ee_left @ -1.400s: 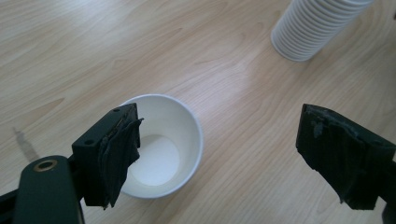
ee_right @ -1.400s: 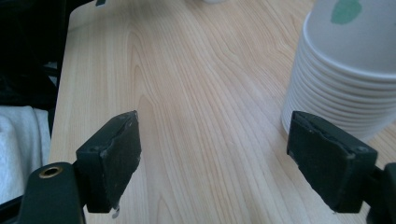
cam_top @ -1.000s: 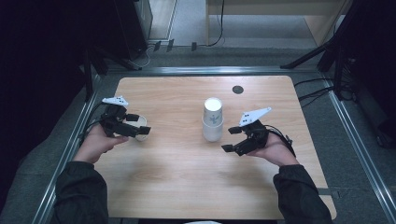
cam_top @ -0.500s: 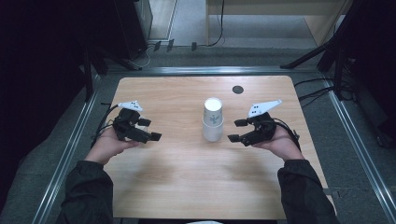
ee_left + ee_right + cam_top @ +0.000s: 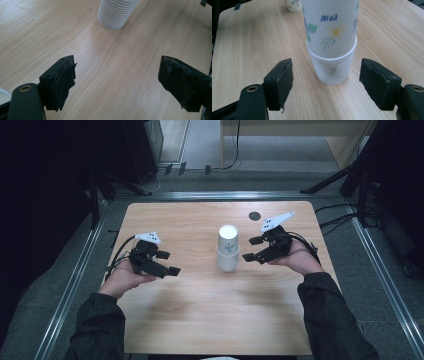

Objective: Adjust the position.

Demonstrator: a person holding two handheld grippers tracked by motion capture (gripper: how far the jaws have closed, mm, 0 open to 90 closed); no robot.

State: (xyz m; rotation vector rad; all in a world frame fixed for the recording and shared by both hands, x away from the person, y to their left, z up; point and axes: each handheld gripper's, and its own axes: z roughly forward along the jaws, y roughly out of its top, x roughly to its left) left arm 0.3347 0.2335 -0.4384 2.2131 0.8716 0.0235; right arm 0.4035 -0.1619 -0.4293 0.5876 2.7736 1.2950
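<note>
While apart, cups (image 5: 227,249) mid-table (image 5: 280,320).

A fixed camera above the person's side looks forward and down across the whole wooden counter (image 5: 210,320). Each gripper-mounted camera rides low, looking along its own black fingers (image 5: 62,85). All three views share the stack of paper cups (image 5: 227,249), closest in the right gripper view, its top cropped in both.
</note>
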